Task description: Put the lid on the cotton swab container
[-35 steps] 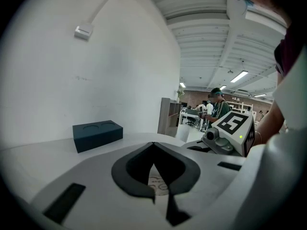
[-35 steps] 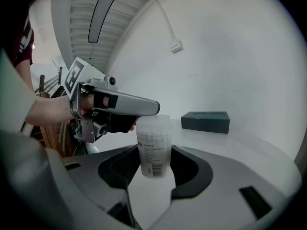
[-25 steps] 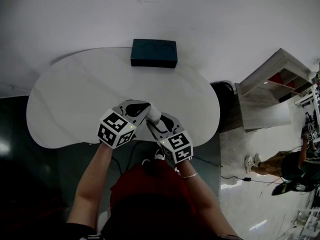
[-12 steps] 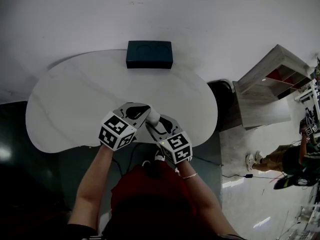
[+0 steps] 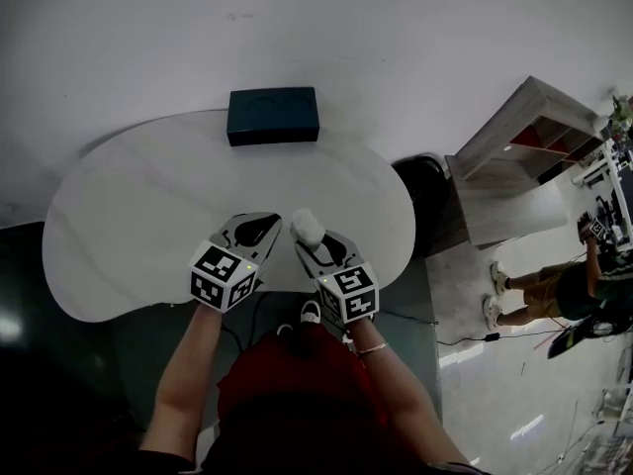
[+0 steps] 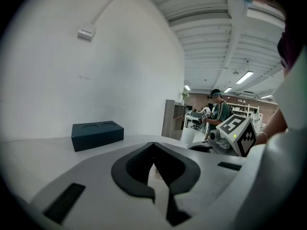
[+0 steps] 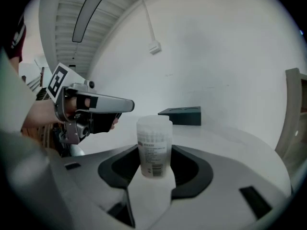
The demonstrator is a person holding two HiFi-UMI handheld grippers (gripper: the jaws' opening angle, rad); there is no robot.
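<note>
A: White wall up top, and a pale rounded table (image 5: 119, 216) fills the middle of the head view, with a dark box (image 5: 273, 116) at its far edge against the wall.

B: And the container (image 5: 307, 228)?

A: Lower centre of the frame, over the table and close to the near edge. The right gripper (image 5: 310, 243) has it, jaws set wide and clamped on both sides.

B: Which way is it pointing?

A: Straight up! It's a cloudy cylinder with its long axis vertical, top towards the ceiling. The label with its barcode faces the right gripper view's camera.

B: Is the lid on?

A: There's a band round the top that looks like a cap, but I can't tell if it's seated. The bottom end is hidden behind the jaws, so I can't tell whether it rests on the table either.

B: Left gripper (image 5: 265, 226)?

A: Just to the left of the container, beside it and not touching. Its own view shows the jaws drawn together at the tips, with nothing I can make out between them.

B: Anything cut off?

A: The arms run out at the bottom edge. A shelf unit (image 5: 514, 156) and a standing person (image 5: 554, 295) sit small and warped at the right.

B: Room to move?

A: Plenty of it. There's bare tabletop from the grippers up to the box, and a broad sweep out to the left. The near edge runs right under both grippers.
</note>
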